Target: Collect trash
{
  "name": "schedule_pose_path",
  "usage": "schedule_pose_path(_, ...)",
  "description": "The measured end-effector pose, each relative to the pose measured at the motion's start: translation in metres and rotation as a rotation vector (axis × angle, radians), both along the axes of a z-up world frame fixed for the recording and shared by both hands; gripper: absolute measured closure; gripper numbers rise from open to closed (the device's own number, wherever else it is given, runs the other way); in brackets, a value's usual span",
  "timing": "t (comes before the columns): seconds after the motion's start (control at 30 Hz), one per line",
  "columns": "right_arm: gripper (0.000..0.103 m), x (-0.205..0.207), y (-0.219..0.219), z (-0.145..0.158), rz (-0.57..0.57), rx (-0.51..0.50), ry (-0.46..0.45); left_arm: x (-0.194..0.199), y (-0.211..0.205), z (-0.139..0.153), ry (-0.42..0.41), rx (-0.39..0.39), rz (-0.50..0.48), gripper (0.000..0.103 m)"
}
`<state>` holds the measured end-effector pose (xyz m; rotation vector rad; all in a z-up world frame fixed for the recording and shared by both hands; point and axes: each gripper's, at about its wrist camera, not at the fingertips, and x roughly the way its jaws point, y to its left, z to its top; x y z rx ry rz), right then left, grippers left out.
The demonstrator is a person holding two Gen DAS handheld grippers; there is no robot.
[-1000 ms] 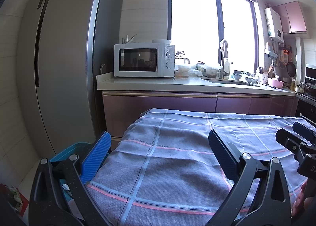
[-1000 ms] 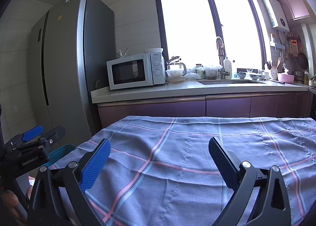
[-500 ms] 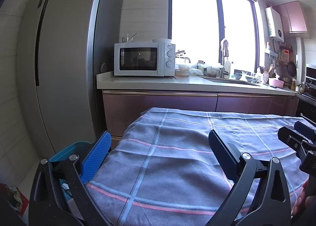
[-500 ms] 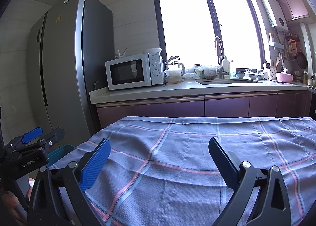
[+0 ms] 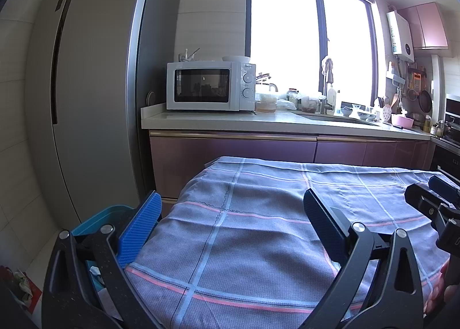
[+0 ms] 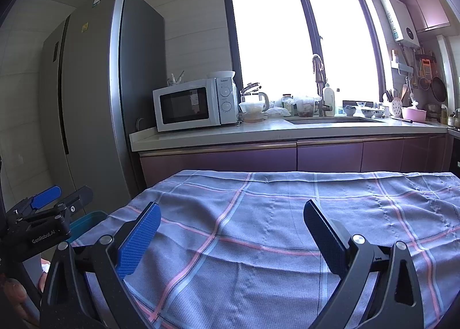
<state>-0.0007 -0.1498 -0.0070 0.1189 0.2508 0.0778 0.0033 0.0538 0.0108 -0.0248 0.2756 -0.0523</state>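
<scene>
My left gripper is open and empty, held low over the near left part of a table covered with a grey-blue checked cloth. My right gripper is open too, nothing between its blue pads, over the same cloth. No trash lies on the cloth. A blue bin stands on the floor off the table's left edge, with white scraps inside. The bin's rim shows in the right wrist view. Each gripper sees the other: the right gripper, the left gripper.
A tall grey fridge stands at the left. Behind the table runs a counter with a white microwave, a sink and dishes. Crumpled paper on something red lies on the floor at the far left.
Both grippers have barely shifted and stay open. In the left wrist view the right gripper has slid slightly toward the right edge.
</scene>
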Motion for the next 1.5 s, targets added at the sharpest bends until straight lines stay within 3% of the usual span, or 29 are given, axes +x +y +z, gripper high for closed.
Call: schedule_pose_path(1.5,0.007,0.0032,-0.003,0.0017,-0.007,0.0,-0.009,-0.0007,-0.0026,-0.0002,0.003,-0.002,0.005,0.006)
